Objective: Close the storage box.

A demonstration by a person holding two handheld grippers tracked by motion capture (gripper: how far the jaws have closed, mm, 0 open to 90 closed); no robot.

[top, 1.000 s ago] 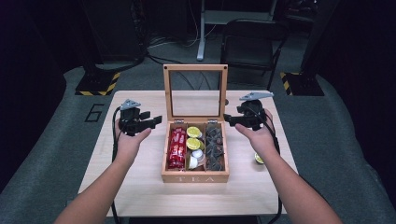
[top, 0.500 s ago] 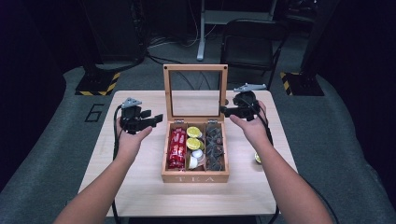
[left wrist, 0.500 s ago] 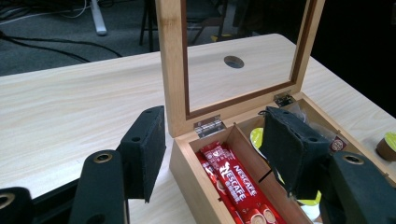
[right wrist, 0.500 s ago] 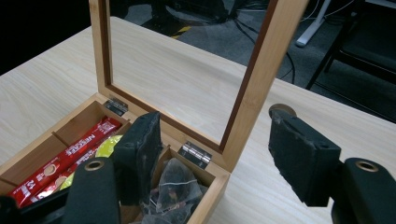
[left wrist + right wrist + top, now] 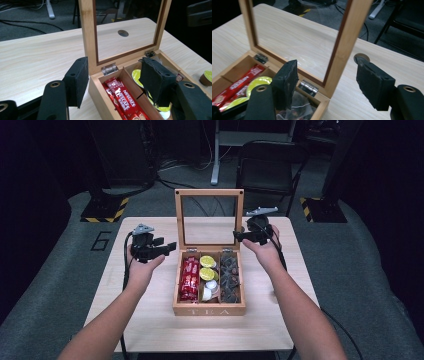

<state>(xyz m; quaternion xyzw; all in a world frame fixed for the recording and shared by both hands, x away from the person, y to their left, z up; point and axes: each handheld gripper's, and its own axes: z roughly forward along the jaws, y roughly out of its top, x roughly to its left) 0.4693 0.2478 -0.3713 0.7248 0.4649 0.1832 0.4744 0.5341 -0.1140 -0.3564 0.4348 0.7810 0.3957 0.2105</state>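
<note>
**A:** Your right gripper (image 5: pixel 239 236) has moved in. A moment ago it hung out past the right side of the tea box (image 5: pixel 209 310). Now it sits up by the right post of the lid (image 5: pixel 239 215).

**B:** Is it holding the lid yet?

**A:** No. In the right gripper view the lid post (image 5: pixel 347 42) stands between the two jaws, but there is a gap on each side. The jaws are apart and pinch nothing.

**B:** And your left gripper (image 5: pixel 170 247)?

**A:** It has stayed put by the left side of the box. Its jaws are apart too, with nothing in them. In the left gripper view one jaw is outside the box and the other hangs over the yellow pods (image 5: pixel 136 75).

**B:** Where is the box?

**A:** In the middle of the table (image 5: pixel 150 320), lid standing straight up. Red packets (image 5: pixel 189 279) lie on the left, pods in the middle, dark bits (image 5: pixel 230 275) on the right.

**B:** So what does it mean?

**A:** I think you are getting ready to shut the lid. You will need to take the post softly so the lid does not slam.
</note>
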